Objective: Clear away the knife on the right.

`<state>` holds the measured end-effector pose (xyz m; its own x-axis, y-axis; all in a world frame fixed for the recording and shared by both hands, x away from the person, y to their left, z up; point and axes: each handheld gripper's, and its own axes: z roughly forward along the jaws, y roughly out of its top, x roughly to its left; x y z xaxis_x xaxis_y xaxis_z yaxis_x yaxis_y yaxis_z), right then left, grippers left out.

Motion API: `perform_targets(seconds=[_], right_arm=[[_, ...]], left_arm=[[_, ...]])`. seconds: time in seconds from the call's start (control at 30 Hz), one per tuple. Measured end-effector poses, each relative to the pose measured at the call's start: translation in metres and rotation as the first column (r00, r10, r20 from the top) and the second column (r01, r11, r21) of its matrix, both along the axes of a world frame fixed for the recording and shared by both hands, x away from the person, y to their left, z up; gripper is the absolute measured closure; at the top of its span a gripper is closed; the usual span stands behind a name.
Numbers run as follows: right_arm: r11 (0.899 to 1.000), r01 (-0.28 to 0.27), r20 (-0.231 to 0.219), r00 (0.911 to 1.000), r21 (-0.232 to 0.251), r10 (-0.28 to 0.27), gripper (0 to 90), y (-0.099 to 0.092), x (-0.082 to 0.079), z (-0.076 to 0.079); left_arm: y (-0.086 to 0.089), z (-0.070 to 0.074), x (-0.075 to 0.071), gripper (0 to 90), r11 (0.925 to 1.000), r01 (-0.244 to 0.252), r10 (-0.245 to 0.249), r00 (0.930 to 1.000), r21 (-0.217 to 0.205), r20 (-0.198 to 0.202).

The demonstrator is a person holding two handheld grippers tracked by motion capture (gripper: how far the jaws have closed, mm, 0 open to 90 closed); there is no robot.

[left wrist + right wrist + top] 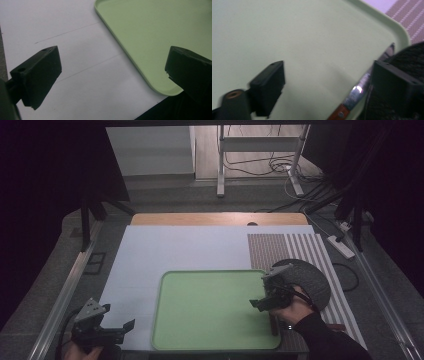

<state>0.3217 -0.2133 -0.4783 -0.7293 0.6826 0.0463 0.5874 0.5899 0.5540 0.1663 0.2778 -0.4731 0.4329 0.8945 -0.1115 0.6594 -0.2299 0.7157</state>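
Your right tool (327, 87) gapes over the tray (312, 37), knife (359, 90) beside it; left tool (112, 80) gapes, empty.

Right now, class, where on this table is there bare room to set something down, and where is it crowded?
Most of the green tray is bare, as is the white board behind and left of it. Crowded: the tray's right edge, with the knife, the grey round mat and the right gripper.
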Motion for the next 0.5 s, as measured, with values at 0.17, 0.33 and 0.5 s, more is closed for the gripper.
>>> perform_targets(seconds=[0.17,0.33,0.5], right_arm=[[1.000,-0.015,-0.012,0.9998,-0.002,0.015,8.8,-0.009,-0.005,0.004],[1.000,-0.002,0.015,0.9999,0.029,0.001,3.3,-0.020,-0.009,0.011],[1.000,0.002,0.032,0.9995,0.031,-0.003,2.3,-0.029,-0.015,0.013]], left_arm=[[0.000,0.000,0.000,1.4,1.0000,-0.001,0.001,1.0000,-0.003,-0.001],[0.001,0.000,0.000,1.4,1.0000,-0.002,0.002,1.0000,-0.004,-0.002],[0.001,0.000,0.000,1.4,1.0000,-0.003,0.003,1.0000,-0.005,-0.003]])
